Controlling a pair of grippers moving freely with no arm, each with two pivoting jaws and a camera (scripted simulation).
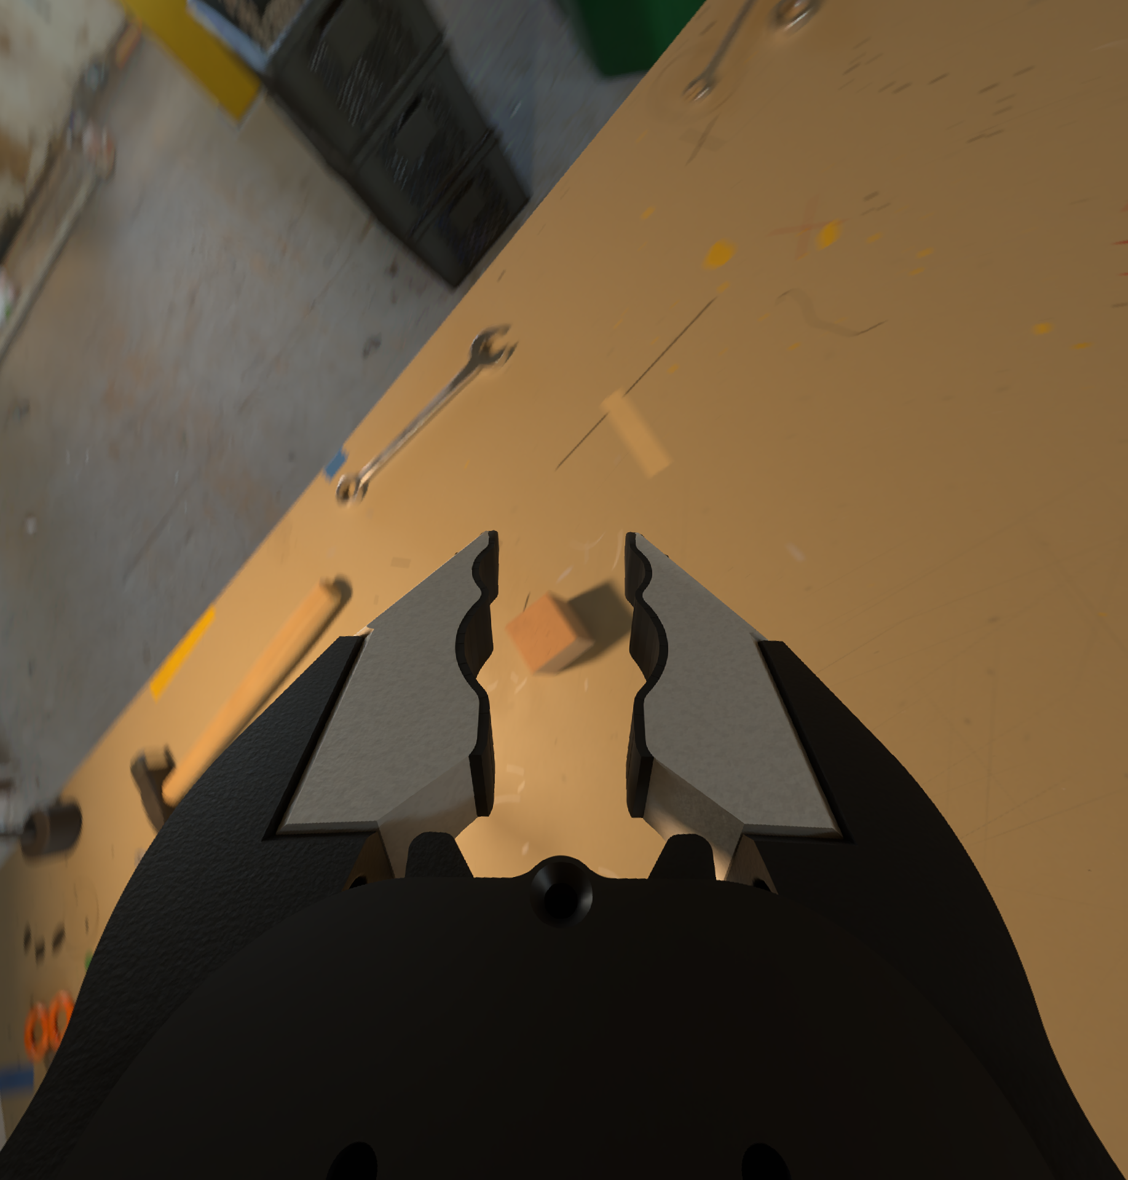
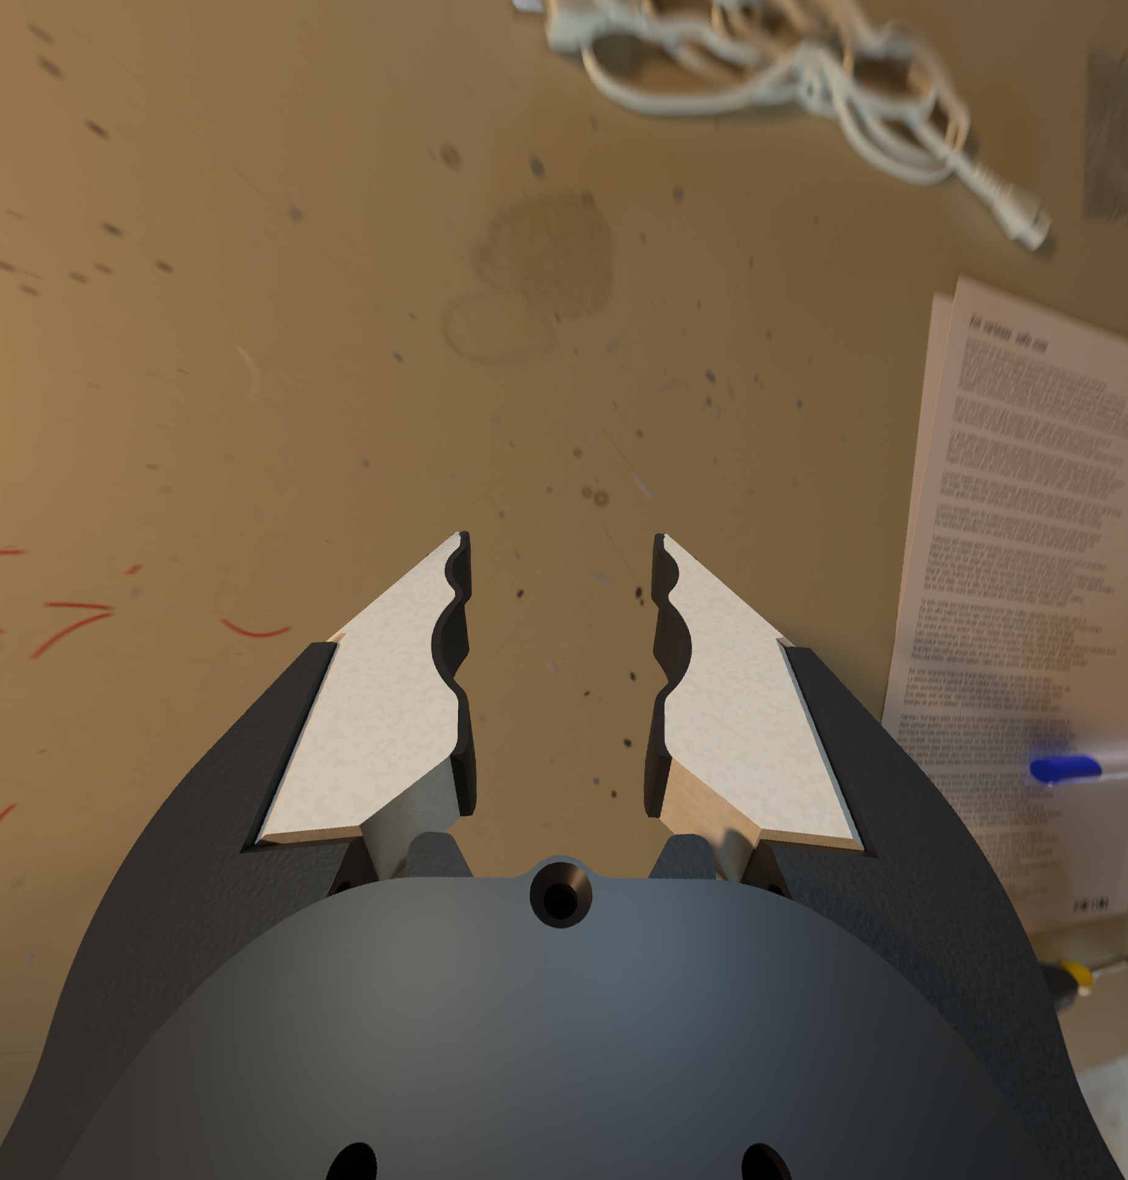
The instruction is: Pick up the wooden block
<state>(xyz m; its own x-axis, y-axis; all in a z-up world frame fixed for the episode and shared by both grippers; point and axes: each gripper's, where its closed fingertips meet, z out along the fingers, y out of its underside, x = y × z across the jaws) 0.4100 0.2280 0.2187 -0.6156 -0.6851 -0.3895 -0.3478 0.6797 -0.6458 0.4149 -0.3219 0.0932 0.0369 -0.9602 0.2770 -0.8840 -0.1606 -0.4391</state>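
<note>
A small wooden block, a light brown cube, rests on the tan workbench. In the left wrist view it shows in the gap between my fingers, below them and apart from both. My left gripper is open and empty above the block. My right gripper is open and empty over a bare, speckled stretch of the bench. The block does not show in the right wrist view.
In the left wrist view a wrench, a hammer and a strip of tape lie near the bench's left edge, with the floor beyond. A white cable, printed sheets and a blue pen lie to my right gripper's right.
</note>
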